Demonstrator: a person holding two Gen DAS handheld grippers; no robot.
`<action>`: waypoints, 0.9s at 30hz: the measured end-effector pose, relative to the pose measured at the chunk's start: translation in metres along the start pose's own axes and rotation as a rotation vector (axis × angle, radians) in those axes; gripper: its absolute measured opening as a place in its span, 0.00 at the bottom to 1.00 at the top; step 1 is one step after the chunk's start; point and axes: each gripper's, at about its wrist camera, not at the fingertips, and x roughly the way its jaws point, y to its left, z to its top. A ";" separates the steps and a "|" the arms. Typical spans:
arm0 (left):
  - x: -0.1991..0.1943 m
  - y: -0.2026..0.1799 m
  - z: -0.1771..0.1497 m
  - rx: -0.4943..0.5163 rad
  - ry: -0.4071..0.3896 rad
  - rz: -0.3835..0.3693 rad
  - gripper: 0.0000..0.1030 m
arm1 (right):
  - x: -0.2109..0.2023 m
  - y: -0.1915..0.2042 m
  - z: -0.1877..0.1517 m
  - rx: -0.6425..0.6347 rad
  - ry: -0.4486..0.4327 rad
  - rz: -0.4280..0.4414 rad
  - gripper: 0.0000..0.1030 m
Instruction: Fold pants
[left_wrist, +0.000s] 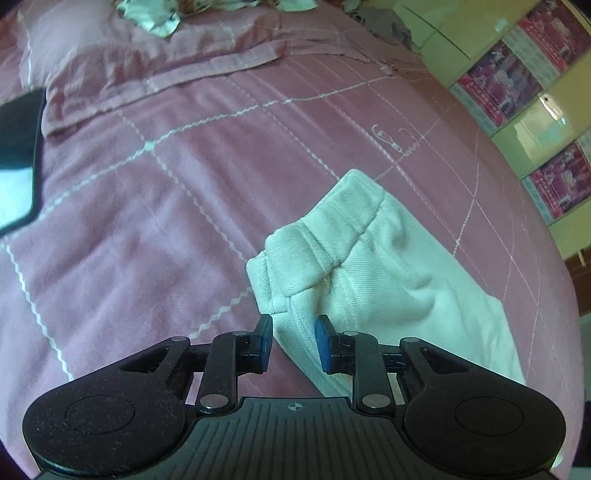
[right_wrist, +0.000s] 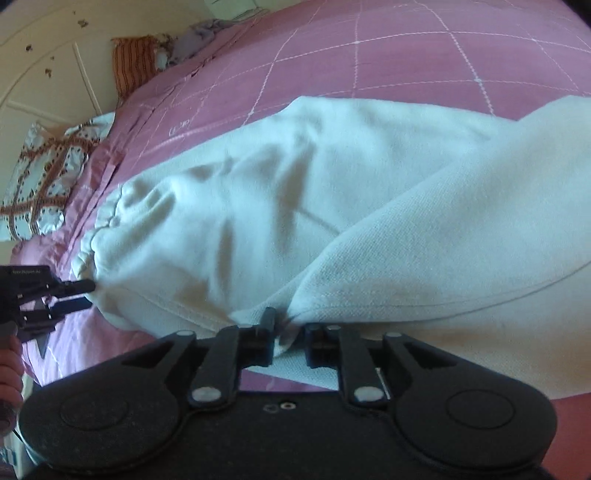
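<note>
White pants (left_wrist: 388, 266) lie on a pink quilted bedspread (left_wrist: 166, 166), elastic waistband toward the far side. My left gripper (left_wrist: 294, 341) is open; the pants' folded edge runs through the gap between its blue pads, which do not squeeze it. In the right wrist view the pants (right_wrist: 295, 184) fill the middle, one layer folded over from the right. My right gripper (right_wrist: 290, 338) is open at their near edge, with a puckered bit of cloth between its fingers. The left gripper (right_wrist: 83, 294) shows at the waistband corner, fingers apart.
A dark flat device (left_wrist: 18, 158) lies at the bed's left. Patterned cloth (left_wrist: 155, 18) sits at the far end, cabinets with pink posters (left_wrist: 535, 122) to the right. A patterned pillow (right_wrist: 40, 177) and orange striped cushion (right_wrist: 136, 62) lie near a white door (right_wrist: 44, 74).
</note>
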 end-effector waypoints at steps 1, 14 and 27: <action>-0.009 -0.010 -0.002 0.055 -0.023 0.008 0.24 | -0.005 -0.001 0.000 0.008 -0.008 0.003 0.29; 0.006 -0.137 -0.088 0.435 0.036 -0.004 0.25 | -0.080 -0.094 -0.001 0.132 -0.131 -0.100 0.40; 0.021 -0.139 -0.096 0.426 0.042 0.040 0.28 | -0.076 -0.204 0.027 0.484 -0.259 -0.118 0.26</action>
